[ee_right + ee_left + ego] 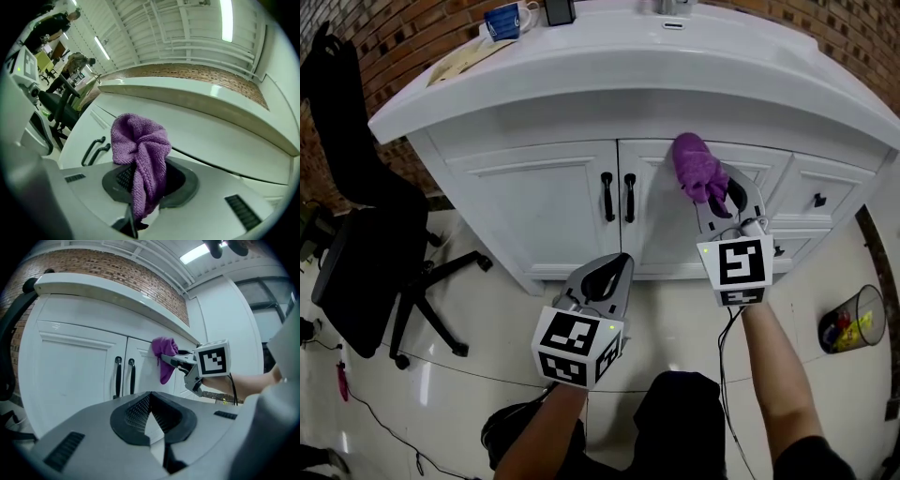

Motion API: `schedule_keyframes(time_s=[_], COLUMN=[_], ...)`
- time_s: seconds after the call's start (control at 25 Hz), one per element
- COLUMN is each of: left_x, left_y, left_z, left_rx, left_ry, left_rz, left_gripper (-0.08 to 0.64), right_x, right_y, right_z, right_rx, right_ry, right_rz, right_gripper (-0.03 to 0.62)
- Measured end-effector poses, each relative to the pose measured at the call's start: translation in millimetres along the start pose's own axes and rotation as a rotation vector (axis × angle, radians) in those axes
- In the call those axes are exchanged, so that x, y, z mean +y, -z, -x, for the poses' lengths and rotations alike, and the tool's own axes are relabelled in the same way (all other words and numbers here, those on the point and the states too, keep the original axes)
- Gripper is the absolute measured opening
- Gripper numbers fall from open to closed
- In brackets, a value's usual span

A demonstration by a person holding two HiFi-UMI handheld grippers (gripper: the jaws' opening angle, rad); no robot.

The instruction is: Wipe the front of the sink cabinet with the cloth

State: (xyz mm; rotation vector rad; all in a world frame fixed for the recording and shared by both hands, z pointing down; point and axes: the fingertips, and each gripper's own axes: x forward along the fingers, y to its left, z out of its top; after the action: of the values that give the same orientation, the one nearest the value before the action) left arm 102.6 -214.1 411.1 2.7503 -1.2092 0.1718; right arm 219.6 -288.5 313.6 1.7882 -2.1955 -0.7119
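Note:
The white sink cabinet faces me, with two black door handles at its middle. A purple cloth is bunched against the upper part of the right-hand door, just under the counter edge. My right gripper is shut on the cloth, which sticks out between the jaws and hangs over them. My left gripper is held lower, in front of the doors' bottom edge, shut and holding nothing. In the left gripper view the cloth touches the door to the right of the handles.
A black office chair stands left of the cabinet. A mesh waste bin sits on the tiled floor at the right. A blue cup rests on the counter. Drawers with black knobs lie right of the cloth.

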Motion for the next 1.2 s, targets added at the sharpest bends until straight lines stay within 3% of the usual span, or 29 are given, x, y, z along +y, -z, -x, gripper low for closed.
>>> schedule_keyframes(time_s=[0.32,0.4,0.64,0.88,1.2], left_x=[-29,-36,-58,-75,-79], left_y=[1,4,13,37,60], left_z=[-27,-32,-46,-55,-45], left_rx=[0.005,0.018,0.057,0.121,0.166], left_ry=[0.077,0.095,0.137,0.159,0.148], left_rz=[-0.019,-0.025,-0.054,-0.035,-0.036], left_gripper=[0.005,0.005,0.005,0.005,0.005], right_x=[-101,-115,-92,-55,-1], right_y=[52,69,123,181,270], right_z=[47,57,61,65,79], right_rx=[0.09,0.118,0.196,0.267,0.413], right_ry=[0.235,0.256,0.156,0.068,0.007], right_rz=[-0.048,-0.076,-0.09,-0.116,-0.179], right_gripper=[0.086,0.086,0.084,0.085,0.084])
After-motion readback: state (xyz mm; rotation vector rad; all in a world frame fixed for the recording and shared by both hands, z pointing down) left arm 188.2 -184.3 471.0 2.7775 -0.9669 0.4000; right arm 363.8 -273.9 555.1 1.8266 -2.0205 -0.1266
